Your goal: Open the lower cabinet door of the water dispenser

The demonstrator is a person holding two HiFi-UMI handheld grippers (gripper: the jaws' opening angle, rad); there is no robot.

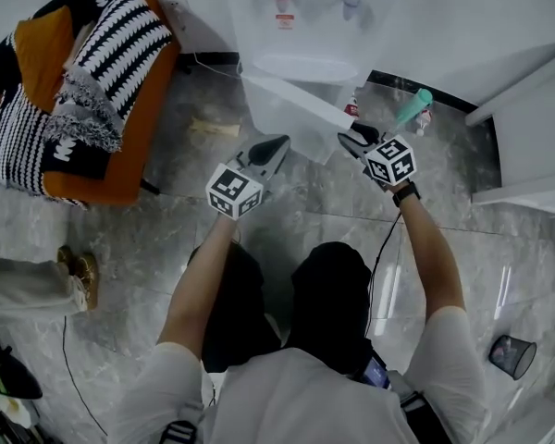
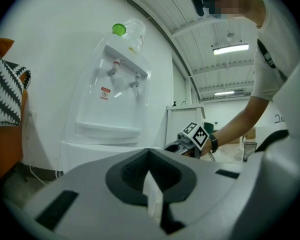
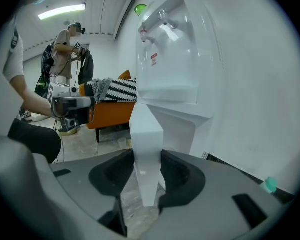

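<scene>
Water dispenser [image 1: 305,26]: smooth white plastic, glossy. Its lower door [image 3: 146,149]: same white plastic, duller sheen. Floor [image 1: 351,220]: grey marbled tile, polished, reflective. Sofa [image 1: 139,128]: orange cloth, matt. Throw [image 1: 111,54]: coarse black-and-white knit. My right gripper [image 3: 146,176]: matt grey plastic, black ribbed pads [image 3: 180,174].

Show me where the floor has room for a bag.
Bare floor between the orange sofa and the person; more between the right arm and the white counter. Crowded at the water dispenser: cabinet door, left gripper, right gripper.
</scene>
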